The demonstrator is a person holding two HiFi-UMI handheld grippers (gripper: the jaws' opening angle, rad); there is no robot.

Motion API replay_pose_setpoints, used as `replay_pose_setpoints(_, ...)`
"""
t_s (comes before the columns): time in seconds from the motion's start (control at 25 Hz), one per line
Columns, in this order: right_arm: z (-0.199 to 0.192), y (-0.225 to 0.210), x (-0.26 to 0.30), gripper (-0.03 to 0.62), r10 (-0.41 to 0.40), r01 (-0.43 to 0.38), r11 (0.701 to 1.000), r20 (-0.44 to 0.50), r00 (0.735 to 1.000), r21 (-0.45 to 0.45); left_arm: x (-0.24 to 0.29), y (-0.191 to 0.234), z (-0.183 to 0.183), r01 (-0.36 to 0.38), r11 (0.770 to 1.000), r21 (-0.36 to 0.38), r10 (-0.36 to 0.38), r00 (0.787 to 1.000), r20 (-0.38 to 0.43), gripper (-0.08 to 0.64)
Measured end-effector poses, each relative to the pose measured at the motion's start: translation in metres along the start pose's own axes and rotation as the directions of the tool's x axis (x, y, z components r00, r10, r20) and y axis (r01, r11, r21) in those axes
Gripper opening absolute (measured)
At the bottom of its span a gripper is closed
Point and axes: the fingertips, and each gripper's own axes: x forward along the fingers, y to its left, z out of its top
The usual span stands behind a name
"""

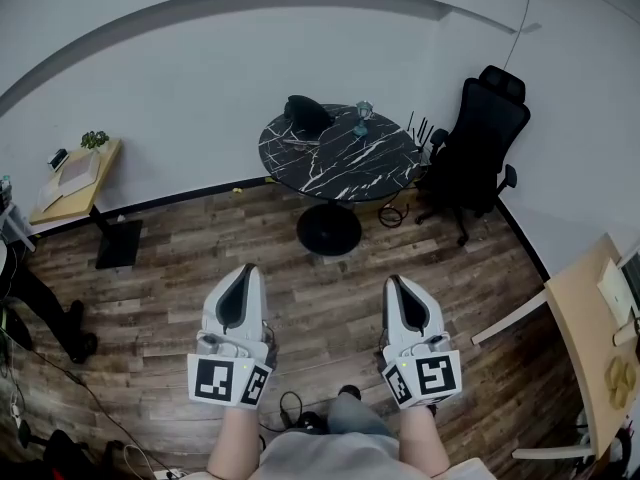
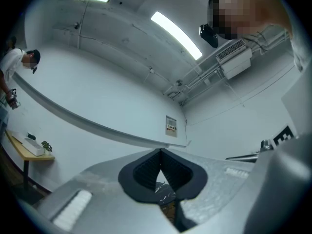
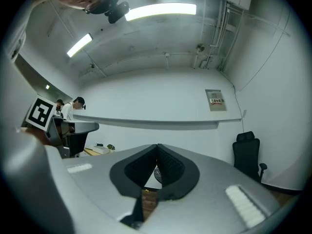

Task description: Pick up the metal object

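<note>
A small shiny metal object (image 1: pixel 362 117) stands at the far edge of a round black marble table (image 1: pixel 345 163), next to a black lump (image 1: pixel 306 114). Both grippers are held low over the wooden floor, well short of the table. My left gripper (image 1: pixel 243 269) is shut, its dark pads meeting at the tip with nothing between them (image 2: pixel 160 151). My right gripper (image 1: pixel 393 281) is shut and empty too (image 3: pixel 157 146). Through the gap under each pair of pads a sliver of the marble table (image 2: pixel 164 189) shows.
A black office chair (image 1: pixel 481 138) stands right of the table, with cables on the floor beside it. A small wooden desk (image 1: pixel 76 182) sits at the left wall and another desk (image 1: pixel 588 340) at the right edge. A person's legs (image 1: pixel 45 313) are at the left.
</note>
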Motion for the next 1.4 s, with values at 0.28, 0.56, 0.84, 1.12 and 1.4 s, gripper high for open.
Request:
replay_pose_setpoints(0.28,-0.011,-0.012,0.039,-0.003,0.005,-0.005,1.0,-0.004,1.0,0.006,0.031,0.019,-0.015,-0.002,1.0,-0.013,0.002,1.0,-0.004,0.005)
replay_pose_setpoints(0.56,-0.016,-0.037,0.106,-0.003,0.034,-0.034,0.999,0.013,0.999,0.004,0.09,0.042,-0.023,-0.017,1.0,0.004,0.017,1.0,0.015,0.005)
replay_pose_setpoints(0.84,-0.013,-0.067,0.178,-0.003,0.078,-0.078,0.997,0.026,0.997,-0.013,0.159,0.063,-0.03,-0.042,0.999,0.008,0.042,0.999,0.032,0.005)
replay_pose_setpoints(1.12,-0.018,-0.104,0.232,-0.003,0.095,-0.095,0.995,0.038,0.995,-0.014,0.219,0.071,-0.044,-0.057,0.998,0.018,0.056,0.998,0.043,0.005)
replay_pose_setpoints(1.4,-0.03,-0.138,0.27,-0.003,0.104,-0.104,0.995,0.03,0.994,-0.008,0.267,0.073,-0.062,-0.07,0.997,0.042,0.069,0.997,0.035,0.005)
